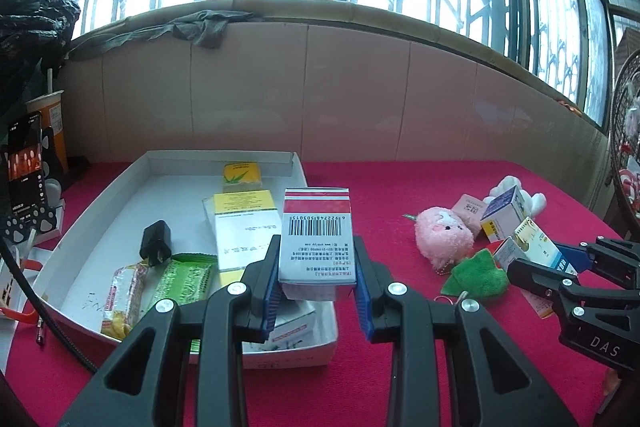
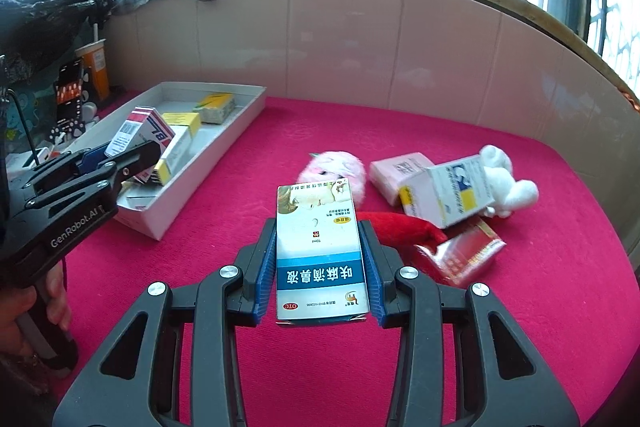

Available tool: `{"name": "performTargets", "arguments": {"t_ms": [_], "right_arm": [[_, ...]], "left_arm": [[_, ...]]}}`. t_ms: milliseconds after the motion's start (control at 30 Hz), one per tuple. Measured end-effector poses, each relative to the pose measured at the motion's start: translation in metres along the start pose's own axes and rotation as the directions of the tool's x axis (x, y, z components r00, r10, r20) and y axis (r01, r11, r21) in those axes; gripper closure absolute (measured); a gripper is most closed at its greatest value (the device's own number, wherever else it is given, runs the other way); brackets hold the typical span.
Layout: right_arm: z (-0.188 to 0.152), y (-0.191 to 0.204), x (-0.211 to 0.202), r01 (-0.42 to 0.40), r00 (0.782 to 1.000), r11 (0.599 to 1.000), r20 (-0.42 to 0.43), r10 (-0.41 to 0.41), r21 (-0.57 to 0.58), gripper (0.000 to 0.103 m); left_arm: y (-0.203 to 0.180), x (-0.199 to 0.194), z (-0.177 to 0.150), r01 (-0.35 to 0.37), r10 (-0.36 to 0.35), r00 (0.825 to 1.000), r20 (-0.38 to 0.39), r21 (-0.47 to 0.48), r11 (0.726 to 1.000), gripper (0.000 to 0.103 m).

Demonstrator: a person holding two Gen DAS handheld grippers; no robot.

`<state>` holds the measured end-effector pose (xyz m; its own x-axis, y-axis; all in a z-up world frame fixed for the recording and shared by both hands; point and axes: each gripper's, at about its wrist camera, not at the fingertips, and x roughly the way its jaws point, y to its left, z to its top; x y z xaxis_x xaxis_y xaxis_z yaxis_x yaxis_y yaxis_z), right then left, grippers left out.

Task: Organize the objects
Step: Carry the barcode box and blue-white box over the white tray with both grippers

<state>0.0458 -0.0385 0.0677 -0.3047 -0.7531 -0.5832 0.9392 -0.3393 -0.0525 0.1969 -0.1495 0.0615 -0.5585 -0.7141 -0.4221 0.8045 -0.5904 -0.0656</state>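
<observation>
My left gripper (image 1: 317,263) is shut on a red-and-white medicine box (image 1: 317,239) with a barcode, held above the right end of the white tray (image 1: 120,187). The same red-and-white box (image 2: 138,135) shows in the right wrist view, over the tray (image 2: 208,163). My right gripper (image 2: 320,247) is shut on a blue-and-white medicine box (image 2: 318,247), held above the red cloth. The tray holds yellow boxes (image 1: 244,203), a black charger (image 1: 155,241), a green packet (image 1: 186,279) and a snack bar (image 1: 124,301).
On the red cloth lie a pink plush (image 2: 334,169), a pink box (image 2: 394,169), a white-and-blue box (image 2: 448,191), a white plush (image 2: 506,183), a red plush (image 2: 400,229) and a red packet (image 2: 464,255). A phone (image 1: 24,163) and orange cup (image 1: 50,123) stand left.
</observation>
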Motion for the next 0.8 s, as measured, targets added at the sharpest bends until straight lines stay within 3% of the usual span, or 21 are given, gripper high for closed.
{"name": "performTargets", "arguments": {"t_ms": [200,467,633,800], "right_arm": [[0.018,0.024,0.009,-0.083,0.996,0.996,-0.019,0.083,-0.019,0.065],[0.050,0.058,0.030,-0.207,0.976,0.978,-0.077,0.204,-0.028,0.065],[0.075,0.077,0.049,-0.266,0.960,0.964,-0.103,0.261,-0.030,0.065],[0.107,0.099,0.080,-0.307,0.944,0.952,-0.136,0.301,-0.021,0.065]], "left_arm": [[0.033,-0.001,0.012,-0.052,0.052,0.999,-0.001,-0.039,0.998,0.072],[0.100,0.004,0.037,-0.097,0.091,0.995,-0.047,-0.145,0.985,0.072],[0.128,0.028,0.045,-0.083,0.061,0.989,-0.138,-0.156,0.984,0.072],[0.129,0.047,0.038,-0.088,0.059,0.978,-0.199,-0.142,0.986,0.072]]}}
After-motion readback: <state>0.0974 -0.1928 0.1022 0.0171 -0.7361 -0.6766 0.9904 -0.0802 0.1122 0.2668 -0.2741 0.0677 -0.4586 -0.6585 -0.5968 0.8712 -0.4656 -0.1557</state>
